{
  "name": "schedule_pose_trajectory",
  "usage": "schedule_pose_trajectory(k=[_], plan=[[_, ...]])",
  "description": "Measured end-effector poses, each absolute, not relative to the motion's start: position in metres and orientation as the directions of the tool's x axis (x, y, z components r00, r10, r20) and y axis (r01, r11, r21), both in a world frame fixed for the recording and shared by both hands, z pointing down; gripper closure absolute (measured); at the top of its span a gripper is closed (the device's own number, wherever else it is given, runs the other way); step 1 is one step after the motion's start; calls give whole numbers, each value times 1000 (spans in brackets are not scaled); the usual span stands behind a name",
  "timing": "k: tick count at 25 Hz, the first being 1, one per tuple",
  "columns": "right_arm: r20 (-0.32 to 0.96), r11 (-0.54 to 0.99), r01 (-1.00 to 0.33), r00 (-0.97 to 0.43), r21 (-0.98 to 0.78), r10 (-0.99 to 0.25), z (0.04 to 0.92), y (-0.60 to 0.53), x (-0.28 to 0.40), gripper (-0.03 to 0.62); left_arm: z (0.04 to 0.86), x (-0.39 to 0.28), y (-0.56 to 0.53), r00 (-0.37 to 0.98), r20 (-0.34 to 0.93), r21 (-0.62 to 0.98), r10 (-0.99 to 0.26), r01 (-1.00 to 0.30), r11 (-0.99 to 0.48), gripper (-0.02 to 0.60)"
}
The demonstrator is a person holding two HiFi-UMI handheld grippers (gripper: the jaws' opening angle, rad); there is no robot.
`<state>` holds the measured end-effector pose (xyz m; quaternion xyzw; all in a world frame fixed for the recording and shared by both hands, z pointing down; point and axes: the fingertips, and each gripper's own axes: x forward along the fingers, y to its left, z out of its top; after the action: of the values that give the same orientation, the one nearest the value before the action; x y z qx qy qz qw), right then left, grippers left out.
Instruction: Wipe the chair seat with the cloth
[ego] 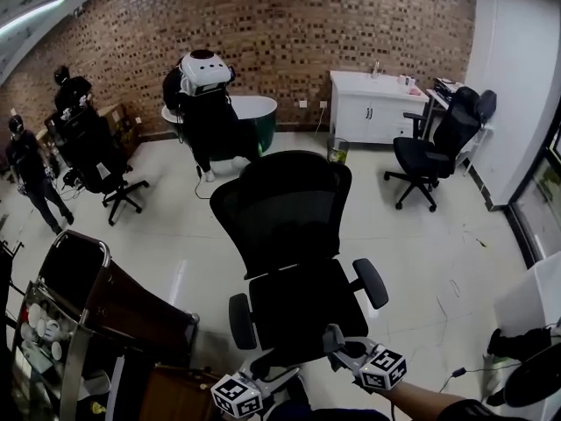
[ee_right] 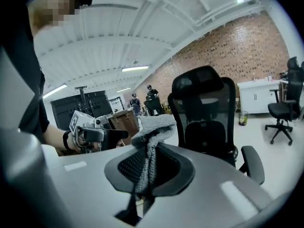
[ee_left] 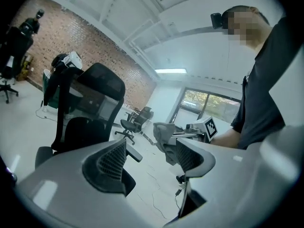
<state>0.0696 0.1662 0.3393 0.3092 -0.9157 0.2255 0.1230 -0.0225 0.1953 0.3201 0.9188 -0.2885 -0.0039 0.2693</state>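
The black mesh office chair stands in the middle of the head view, its seat just beyond both grippers. My right gripper is shut on a grey cloth, which bunches above the jaws and hangs down between them. In the head view it is held over the seat's front edge. My left gripper is open with nothing between its pads. It points across at the right gripper, where the cloth shows again. In the head view the left gripper sits low, to the left of the right one.
Two more black chairs stand at the right and left. A white cabinet and a green tub line the brick wall. A metal cart is close on the left. People stand far left. A cable lies on the floor at right.
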Motion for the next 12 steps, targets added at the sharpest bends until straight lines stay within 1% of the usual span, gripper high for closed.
schedule_pose_trajectory(k=[3,8,12], plan=[[309,728,-600,-798,-331,-518,320,203,87,565,306,-7,235,814,138,472,-565,-555,-685,227],[203,769,-551,-834,-323,-513,282,274,141,565,281,43,307,771,106,468,-628,-596,-653,227],[156,793,-512,-858,-329,-490,260,337,173,565,268,65,369,731,87,464,-677,-631,-622,227]])
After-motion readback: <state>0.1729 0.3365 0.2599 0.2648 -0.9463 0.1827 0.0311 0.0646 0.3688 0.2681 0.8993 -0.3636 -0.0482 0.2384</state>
